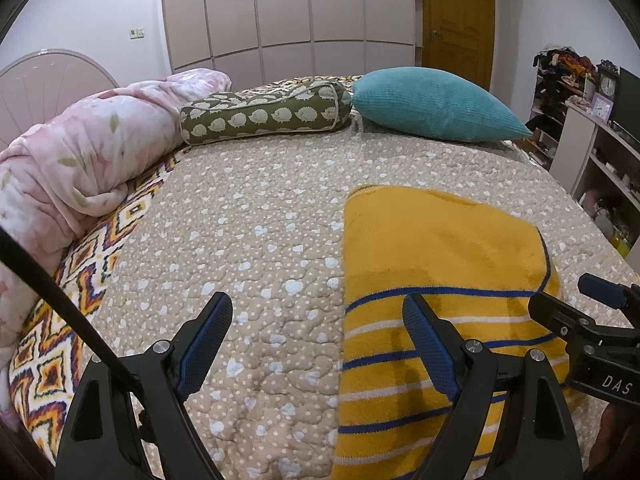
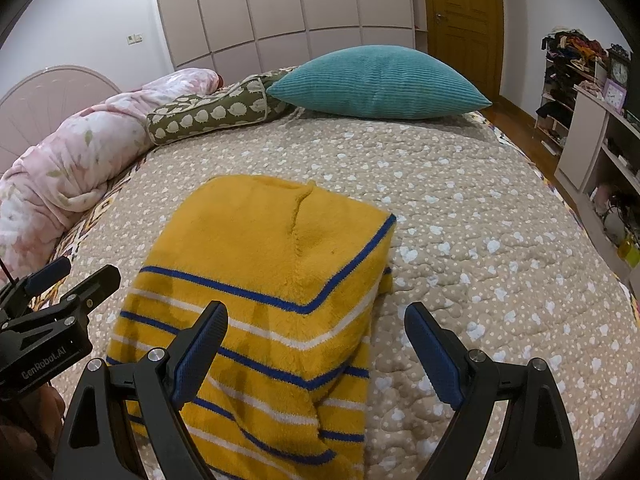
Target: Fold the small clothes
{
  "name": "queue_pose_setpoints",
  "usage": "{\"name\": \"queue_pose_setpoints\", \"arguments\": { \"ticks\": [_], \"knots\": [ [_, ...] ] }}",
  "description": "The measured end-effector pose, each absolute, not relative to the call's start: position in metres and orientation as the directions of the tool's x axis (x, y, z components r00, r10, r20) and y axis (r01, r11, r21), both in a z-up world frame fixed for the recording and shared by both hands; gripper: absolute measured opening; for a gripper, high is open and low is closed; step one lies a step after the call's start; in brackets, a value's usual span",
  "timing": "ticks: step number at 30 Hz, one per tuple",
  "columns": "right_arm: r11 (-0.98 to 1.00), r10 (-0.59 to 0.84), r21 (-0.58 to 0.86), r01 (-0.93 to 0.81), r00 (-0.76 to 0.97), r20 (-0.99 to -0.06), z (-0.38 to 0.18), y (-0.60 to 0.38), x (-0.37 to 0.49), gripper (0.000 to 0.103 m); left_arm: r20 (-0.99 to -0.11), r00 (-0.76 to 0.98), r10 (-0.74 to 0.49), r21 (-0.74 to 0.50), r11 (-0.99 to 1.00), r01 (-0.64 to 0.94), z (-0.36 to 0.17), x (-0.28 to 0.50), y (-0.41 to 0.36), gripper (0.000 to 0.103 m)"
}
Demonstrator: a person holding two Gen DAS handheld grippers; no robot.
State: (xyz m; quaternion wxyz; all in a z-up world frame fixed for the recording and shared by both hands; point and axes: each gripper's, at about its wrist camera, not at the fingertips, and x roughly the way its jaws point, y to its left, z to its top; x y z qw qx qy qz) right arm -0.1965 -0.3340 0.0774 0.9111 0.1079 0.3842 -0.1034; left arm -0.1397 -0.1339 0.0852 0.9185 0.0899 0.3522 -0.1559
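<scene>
**Item:** fuzzy mustard-yellow knitted garment with blue and white stripes (image 2: 264,280). Lies flat on the beige quilted bedspread with white heart print (image 2: 460,240), near the front edge of the bed. Already doubled over: an upper layer with a blue-trimmed edge sits across the striped lower part, and one seam ridge shows near the far end. Shape is a rough rectangle, still long.

**Left gripper** (image 1: 316,340): released, jaws spread wide, nothing between them. It hovers over the bedspread at the garment's left edge; its inner finger stands above the striped part, whether it touches cannot be told.

**Right gripper** (image 2: 316,344): released, jaws wide, empty. It hovers over the garment's near right edge.

**Surroundings:** teal corduroy cushion (image 2: 376,84), olive bolster with hedgehog print (image 2: 208,114), rolled pink floral blanket (image 2: 68,168), all well apart from the work.

**Step in hand (judged):** between folds; side folds appear done, both grippers poised at the near hem.

**Next move calls for:** both grippers clamping the near corners together, lifting evenly and carrying them to the far edge. The plush fabric is thick; layers may slip.
</scene>
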Motion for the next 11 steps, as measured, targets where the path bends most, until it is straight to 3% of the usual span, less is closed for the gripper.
{"name": "queue_pose_setpoints", "arguments": {
  "ticks": [11],
  "knots": [
    [0.965, -0.1, 0.096, 0.245, 0.678, -0.728, 0.0783, -0.326, -0.1904, 0.093, -0.649, 0.716, -0.257, 0.041, 0.928, 0.37, 0.0898, -0.1386, -0.1246, 0.086]
  ]
}}
